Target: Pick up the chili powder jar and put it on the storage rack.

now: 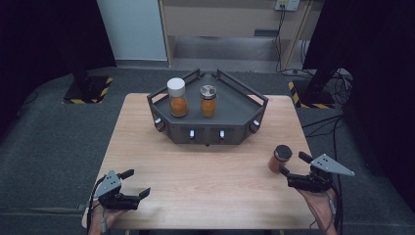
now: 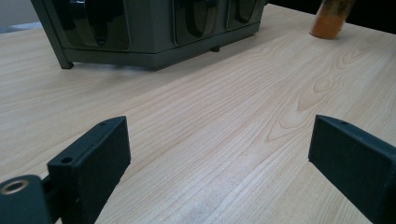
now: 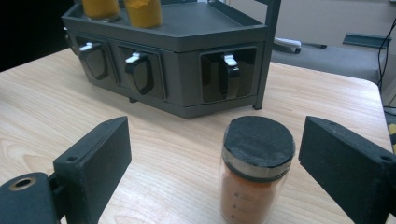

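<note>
A dark grey angular rack [image 1: 208, 128] stood at the far middle of the wooden bench [image 1: 205, 171], with small white-tipped latches along its front faces. On its top tray stood two jars of orange powder: a white-lidded jar [image 1: 177, 97] on the left and a metal-lidded jar [image 1: 208, 101] just beside it on the right, apart from each other.

At the near left, the left hand-held gripper [image 1: 135, 182] hovered low over the bench, its jaws spread wide with only bare wood between them. In the left gripper view the rack's underside and feet lay ahead.

At the near right, the right hand-held gripper [image 1: 294, 164] had its jaws spread around a third jar, the black-lidded jar [image 3: 257, 172], which stood upright on the bench and held orange powder. In the right gripper view the jar sat between the two jaws, nearer the right one; neither pad seemed to touch the glass, though the gap on the right was hard to judge.
</note>
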`<state>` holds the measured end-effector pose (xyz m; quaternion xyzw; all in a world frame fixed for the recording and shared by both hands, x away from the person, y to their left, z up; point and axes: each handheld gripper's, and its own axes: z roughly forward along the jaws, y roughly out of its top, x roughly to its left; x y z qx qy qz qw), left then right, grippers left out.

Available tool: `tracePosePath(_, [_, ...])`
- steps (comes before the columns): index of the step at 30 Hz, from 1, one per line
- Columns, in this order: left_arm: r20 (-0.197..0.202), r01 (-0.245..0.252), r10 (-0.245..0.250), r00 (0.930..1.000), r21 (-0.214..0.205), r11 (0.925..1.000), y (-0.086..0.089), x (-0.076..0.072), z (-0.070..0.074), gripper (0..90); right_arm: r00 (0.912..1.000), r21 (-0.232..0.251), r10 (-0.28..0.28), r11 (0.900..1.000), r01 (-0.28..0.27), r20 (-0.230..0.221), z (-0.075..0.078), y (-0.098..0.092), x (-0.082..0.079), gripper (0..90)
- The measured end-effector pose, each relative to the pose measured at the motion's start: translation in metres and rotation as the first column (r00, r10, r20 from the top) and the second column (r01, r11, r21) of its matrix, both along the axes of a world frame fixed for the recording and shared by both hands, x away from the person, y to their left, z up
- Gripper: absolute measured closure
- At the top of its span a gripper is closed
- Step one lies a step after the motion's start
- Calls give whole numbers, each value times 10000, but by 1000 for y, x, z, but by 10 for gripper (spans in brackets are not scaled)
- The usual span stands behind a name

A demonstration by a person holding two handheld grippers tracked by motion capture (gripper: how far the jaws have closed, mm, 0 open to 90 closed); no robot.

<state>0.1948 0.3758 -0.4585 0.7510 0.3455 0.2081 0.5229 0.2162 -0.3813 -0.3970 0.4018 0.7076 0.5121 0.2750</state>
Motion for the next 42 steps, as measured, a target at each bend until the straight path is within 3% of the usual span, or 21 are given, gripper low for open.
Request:
tracePosePath(16, [14,-10,10,10000,-5,10000,0,0,0,48,9986,-230,-217,9995,206,-478,1,4,26,94])
tracePosePath(29, [55,-118,118,9999,-108,9999,0,-2,-1,42,9919,-495,-570,9974,517,-1131,-3,9,54,95])
tracePosePath(32, [63,-142,143,9999,-119,9998,0,-2,-1,39,9902,-720,-648,9958,563,-1233,-3,13,59,96])
tracePosePath(42, [16,-195,196,9998,-139,9997,0,-2,-1,30,9839,-789,-785,9947,665,-1605,-12,16,71,132])
